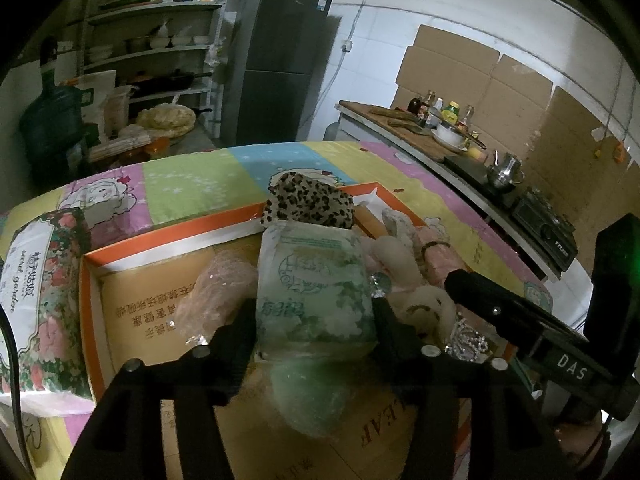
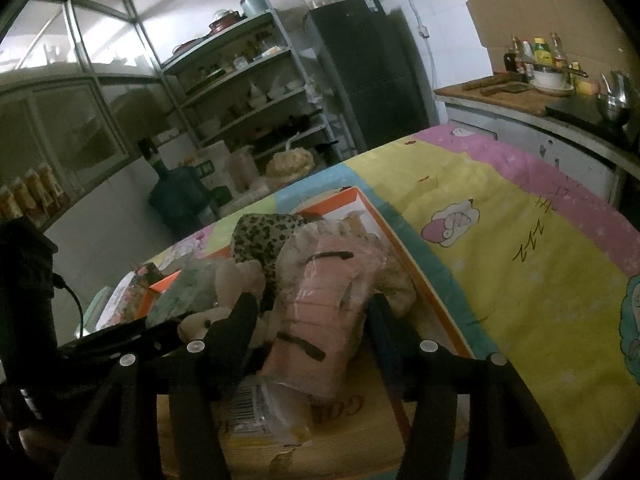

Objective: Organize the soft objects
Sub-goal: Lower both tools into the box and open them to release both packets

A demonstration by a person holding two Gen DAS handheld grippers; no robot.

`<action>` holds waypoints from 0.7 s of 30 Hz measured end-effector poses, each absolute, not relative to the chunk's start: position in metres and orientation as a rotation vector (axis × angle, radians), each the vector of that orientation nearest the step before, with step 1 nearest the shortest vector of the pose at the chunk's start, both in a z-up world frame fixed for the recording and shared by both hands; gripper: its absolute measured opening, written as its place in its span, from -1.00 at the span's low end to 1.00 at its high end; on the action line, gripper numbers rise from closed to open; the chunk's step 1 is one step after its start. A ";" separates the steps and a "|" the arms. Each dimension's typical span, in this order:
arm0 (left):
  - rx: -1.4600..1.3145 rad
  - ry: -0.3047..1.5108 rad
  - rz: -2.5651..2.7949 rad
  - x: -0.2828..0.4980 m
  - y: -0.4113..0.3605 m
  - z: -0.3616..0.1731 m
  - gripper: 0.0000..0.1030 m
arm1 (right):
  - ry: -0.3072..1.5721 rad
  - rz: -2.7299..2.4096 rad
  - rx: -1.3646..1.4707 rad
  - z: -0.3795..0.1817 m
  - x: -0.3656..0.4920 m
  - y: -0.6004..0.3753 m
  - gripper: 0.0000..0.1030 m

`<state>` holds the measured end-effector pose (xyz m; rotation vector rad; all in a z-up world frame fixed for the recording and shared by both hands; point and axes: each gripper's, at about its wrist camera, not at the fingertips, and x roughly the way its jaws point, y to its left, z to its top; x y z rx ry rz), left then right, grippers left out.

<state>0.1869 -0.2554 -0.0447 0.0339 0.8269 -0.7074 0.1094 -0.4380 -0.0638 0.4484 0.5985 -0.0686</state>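
Observation:
An orange-rimmed cardboard box (image 1: pixel 168 236) lies on a colourful cartoon sheet and holds several soft things. A green tissue pack (image 1: pixel 312 272) lies in the box between the fingers of my left gripper (image 1: pixel 314 316), which stands open around it. In the right wrist view a pink wrapped pack (image 2: pixel 320 300) with black bands lies between the fingers of my right gripper (image 2: pixel 312 312), also open, with gaps at both sides. A leopard-print pouch (image 1: pixel 308 200) and a cream plush toy (image 1: pixel 424 308) sit in the box too. A floral tissue pack (image 1: pixel 40 300) lies outside, left of the box.
The box rim (image 2: pixel 400 248) borders the yellow and pink sheet (image 2: pixel 520 240) to the right. Beyond stand a dark fridge (image 1: pixel 280 64), shelves with dishes (image 1: pixel 160 40), a water jug (image 1: pixel 52 120) and a counter with bottles and a kettle (image 1: pixel 504 168).

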 end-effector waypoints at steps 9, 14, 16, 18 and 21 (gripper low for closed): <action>0.020 0.804 -0.705 0.181 -0.254 -0.040 0.41 | 0.587 -0.074 0.442 -0.059 0.105 -0.439 0.23; 0.028 0.788 -0.700 0.177 -0.255 -0.036 0.44 | 0.580 -0.078 0.430 -0.056 0.101 -0.438 0.24; 0.029 0.782 -0.697 0.176 -0.255 -0.035 0.57 | 0.577 -0.079 0.427 -0.054 0.099 -0.438 0.24; 0.027 0.775 -0.696 0.174 -0.254 -0.033 0.63 | 0.571 -0.082 0.423 -0.052 0.098 -0.437 0.24; 0.026 0.769 -0.695 0.173 -0.252 -0.030 0.63 | 0.564 -0.083 0.418 -0.049 0.096 -0.436 0.25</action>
